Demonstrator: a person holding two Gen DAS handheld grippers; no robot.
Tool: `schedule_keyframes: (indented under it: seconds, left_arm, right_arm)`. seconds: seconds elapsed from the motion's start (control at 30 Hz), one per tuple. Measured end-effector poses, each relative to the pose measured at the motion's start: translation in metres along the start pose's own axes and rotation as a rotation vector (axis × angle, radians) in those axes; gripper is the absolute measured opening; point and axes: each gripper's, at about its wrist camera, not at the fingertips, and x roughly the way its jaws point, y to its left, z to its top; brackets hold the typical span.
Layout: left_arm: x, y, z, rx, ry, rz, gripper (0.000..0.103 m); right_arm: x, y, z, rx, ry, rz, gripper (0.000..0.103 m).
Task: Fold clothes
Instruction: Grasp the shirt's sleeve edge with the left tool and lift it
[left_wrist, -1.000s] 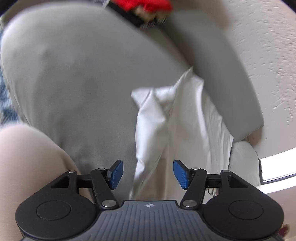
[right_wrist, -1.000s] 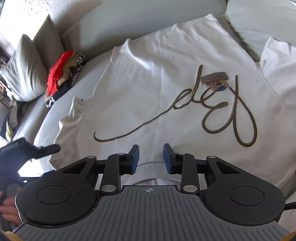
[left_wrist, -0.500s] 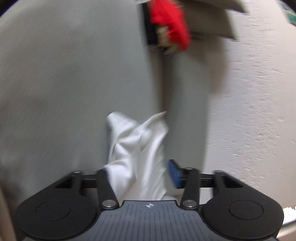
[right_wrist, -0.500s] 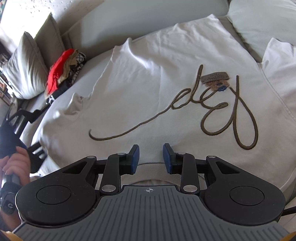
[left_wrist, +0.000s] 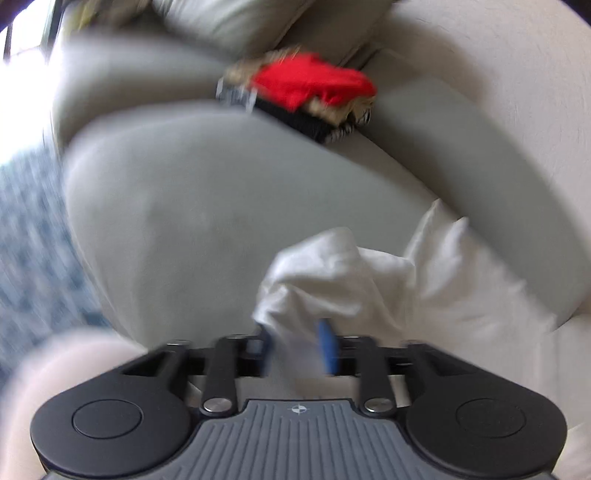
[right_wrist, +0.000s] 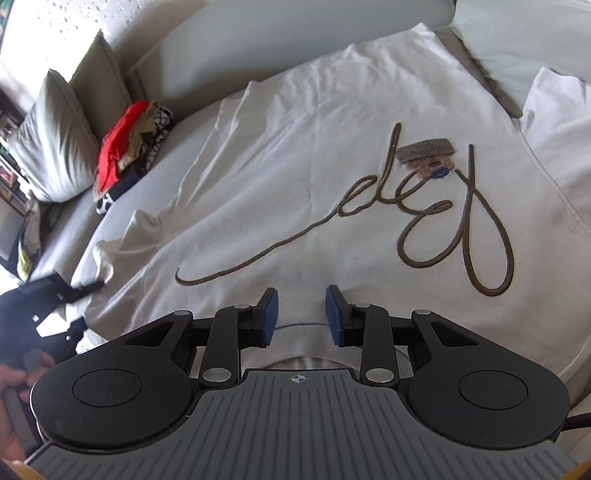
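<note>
The left gripper (left_wrist: 295, 345) has its blue pads drawn in on a bunched fold of the white cotton sweatshirt with brown looping script across its chest (right_wrist: 332, 184); motion blur leaves the firmness of that pinch uncertain. The right gripper (right_wrist: 301, 312) holds its pads spread just above the ribbed edge nearest the camera, clamping nothing.

The sweatshirt lies spread front-up on the pale grey sofa seat (left_wrist: 221, 206), one sleeve crumpled at the left gripper's end.

To fold that sleeve well, I judge the pinch should take the full cuff thickness, lift only enough to clear the body, and travel straight across so the crease runs flat. The right gripper could pin the near edge against dragging. A red and black pile of clothes (right_wrist: 129, 155) sits well apart.
</note>
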Motion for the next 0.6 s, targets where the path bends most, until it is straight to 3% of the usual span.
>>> schedule_keyframes:
  seconds: [0.13,0.2,0.33,0.4,0.47,0.53,0.6]
  left_arm:
    - [0.009,0.032,0.015,-0.275,0.016,-0.207,0.043]
    - [0.020,0.042,0.027,-0.356,0.021,-0.231,0.043]
    - [0.023,0.048,0.033,-0.420,0.003,-0.231,0.035]
    - [0.025,0.051,0.036,-0.453,-0.006,-0.231,0.015]
    - [0.027,0.053,0.039,-0.485,-0.015,-0.230,0.002]
    - [0.028,0.056,0.042,-0.516,-0.024,-0.229,0.000]
    - [0.022,0.050,0.039,-0.442,-0.038,-0.164,0.000]
  right_arm:
    - [0.000,-0.002,0.000,0.018,-0.001,0.010,0.034]
    - [0.000,-0.002,0.000,0.013,0.001,0.011,0.034]
    - [0.001,-0.003,0.000,0.015,0.002,0.018,0.034]
    - [0.001,-0.005,0.001,0.020,0.002,0.021,0.034]
    - [0.001,-0.005,0.001,0.020,0.003,0.023,0.034]
    - [0.001,-0.005,0.001,0.015,0.003,0.023,0.034]
    - [0.001,-0.005,0.001,0.009,0.003,0.021,0.034]
